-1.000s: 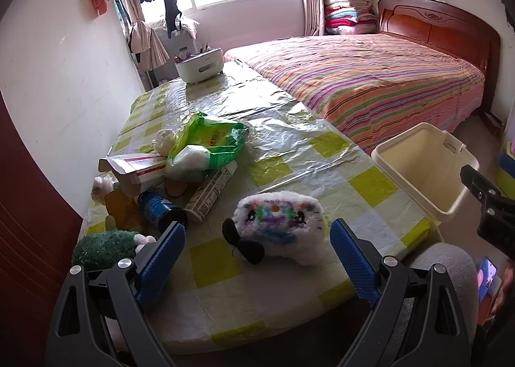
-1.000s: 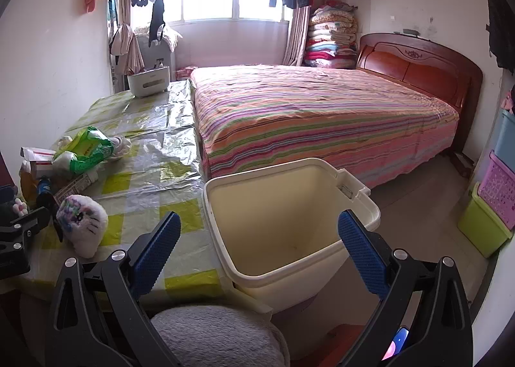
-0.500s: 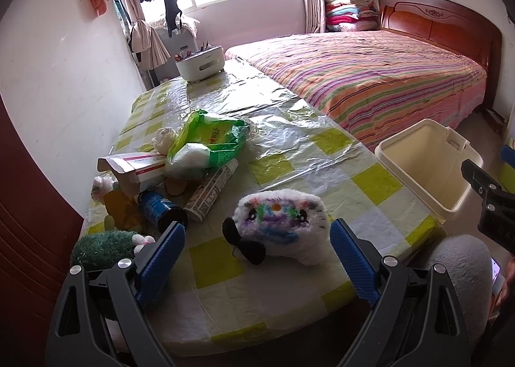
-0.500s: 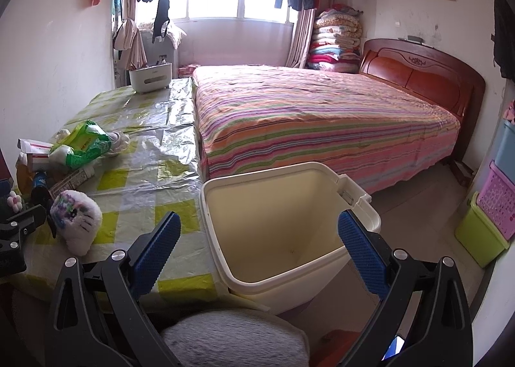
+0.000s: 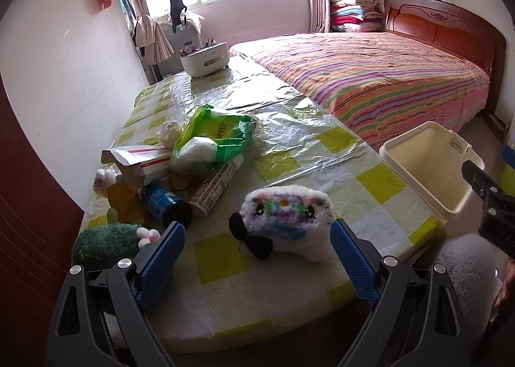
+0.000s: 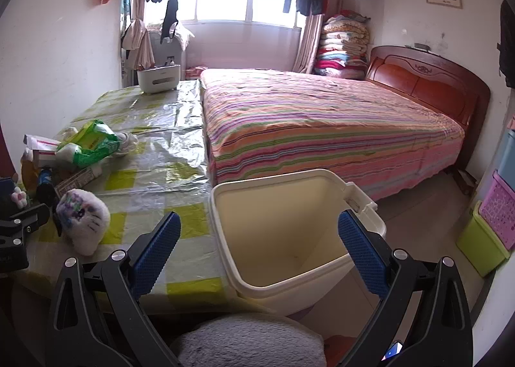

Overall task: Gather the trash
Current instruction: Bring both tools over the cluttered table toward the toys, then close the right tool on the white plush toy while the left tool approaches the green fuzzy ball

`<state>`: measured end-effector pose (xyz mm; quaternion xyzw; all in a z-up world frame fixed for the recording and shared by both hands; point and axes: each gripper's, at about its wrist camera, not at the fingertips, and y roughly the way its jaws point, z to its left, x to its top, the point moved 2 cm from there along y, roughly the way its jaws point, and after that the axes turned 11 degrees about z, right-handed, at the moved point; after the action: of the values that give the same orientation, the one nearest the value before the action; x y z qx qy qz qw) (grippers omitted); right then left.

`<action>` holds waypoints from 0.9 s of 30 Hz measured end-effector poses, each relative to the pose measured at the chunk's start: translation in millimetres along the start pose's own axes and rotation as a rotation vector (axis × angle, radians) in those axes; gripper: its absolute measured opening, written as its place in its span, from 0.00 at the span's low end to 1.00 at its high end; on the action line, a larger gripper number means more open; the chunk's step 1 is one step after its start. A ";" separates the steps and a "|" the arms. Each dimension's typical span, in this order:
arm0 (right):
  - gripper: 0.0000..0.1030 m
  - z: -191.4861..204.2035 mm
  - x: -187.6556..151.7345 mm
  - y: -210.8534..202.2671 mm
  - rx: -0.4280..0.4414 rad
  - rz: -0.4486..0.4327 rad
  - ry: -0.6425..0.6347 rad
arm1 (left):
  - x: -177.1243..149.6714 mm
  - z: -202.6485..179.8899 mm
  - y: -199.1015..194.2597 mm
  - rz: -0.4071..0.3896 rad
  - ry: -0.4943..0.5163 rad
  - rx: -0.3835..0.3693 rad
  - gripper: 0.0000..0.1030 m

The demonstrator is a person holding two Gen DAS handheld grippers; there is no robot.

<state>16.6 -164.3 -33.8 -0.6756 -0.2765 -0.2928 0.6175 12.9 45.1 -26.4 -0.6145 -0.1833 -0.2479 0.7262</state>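
Your table (image 5: 379,180) wears a yellow-and-white checked cloth under crinkled clear plastic. On it lie a white plush toy (image 5: 286,219), a green plush toy (image 5: 103,243), a dark blue can (image 5: 165,204) on its side, a white tube (image 5: 217,185), a green plastic bag (image 5: 215,138), a red-and-white carton (image 5: 138,158), and at the far end a white holder (image 5: 204,59). The cream bin (image 6: 289,238) stands beside the table's edge.

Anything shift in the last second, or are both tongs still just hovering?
Nothing grasped or released. Only a slight drift of both views: the bin sits a little lower in the right view. Left tongs remain open in front of the white plush toy; right tongs open over the bin. The trash pile is untouched.
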 end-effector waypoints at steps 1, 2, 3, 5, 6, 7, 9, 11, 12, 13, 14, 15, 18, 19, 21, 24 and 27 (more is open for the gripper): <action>0.94 1.5 -0.1 -0.6 0.003 -0.002 -0.006 | -0.7 1.2 -0.7 0.000 -0.003 0.000 0.86; 0.94 3.0 -0.3 -1.2 0.005 -0.003 -0.012 | -1.4 2.2 -1.0 -0.001 -0.005 0.001 0.86; 0.94 3.5 -0.7 -1.4 0.005 -0.003 -0.017 | -2.2 3.4 -1.4 -0.001 -0.007 0.002 0.86; 0.94 5.6 -1.2 -1.5 0.005 -0.002 -0.025 | -3.4 5.0 -1.3 0.002 -0.010 0.004 0.86; 0.94 6.7 -1.7 -1.4 0.008 -0.001 -0.027 | -4.1 5.7 -1.0 0.004 -0.011 0.004 0.86; 0.94 7.6 -1.8 -1.6 0.012 0.000 -0.028 | -4.8 6.3 -1.1 0.005 -0.012 0.005 0.86; 0.94 9.6 -2.1 -2.6 0.020 -0.002 -0.034 | -5.9 7.7 -1.5 0.004 -0.015 0.008 0.86; 0.94 12.1 -2.3 -3.3 0.025 -0.004 -0.043 | -6.8 10.5 -2.3 0.001 -0.021 0.010 0.86; 0.94 13.3 -2.4 -3.8 0.028 -0.005 -0.048 | -7.5 11.3 -2.8 0.002 -0.024 0.013 0.86; 0.94 14.3 -2.6 -4.0 0.033 -0.005 -0.052 | -7.8 12.6 -2.9 0.002 -0.029 0.015 0.86; 0.94 15.7 -2.5 -4.1 0.039 -0.005 -0.057 | -8.4 14.5 -3.4 0.002 -0.034 0.018 0.86; 0.94 17.2 -2.4 -4.1 0.044 -0.005 -0.061 | -8.9 17.3 -3.4 0.002 -0.041 0.020 0.86; 0.94 23.0 -1.7 -5.5 0.077 -0.011 -0.074 | -10.1 25.7 -2.4 0.007 -0.062 0.034 0.86; 0.94 25.0 -1.0 -6.1 0.093 -0.013 -0.079 | -10.6 28.6 -2.1 0.008 -0.070 0.039 0.86; 0.94 30.6 0.0 -7.1 0.135 -0.016 -0.088 | -12.7 36.0 -1.6 0.011 -0.086 0.055 0.86; 0.94 46.3 2.2 -9.9 0.234 -0.019 -0.122 | -17.4 47.2 -1.5 0.017 -0.108 0.086 0.86; 0.94 67.3 4.3 -11.7 0.315 -0.023 -0.179 | -24.2 61.0 -0.4 0.030 -0.137 0.108 0.86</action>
<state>14.6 -96.2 -27.2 -0.5909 -0.3807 -0.1917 0.6850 -4.6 108.3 -29.0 -0.5926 -0.2365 -0.1838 0.7477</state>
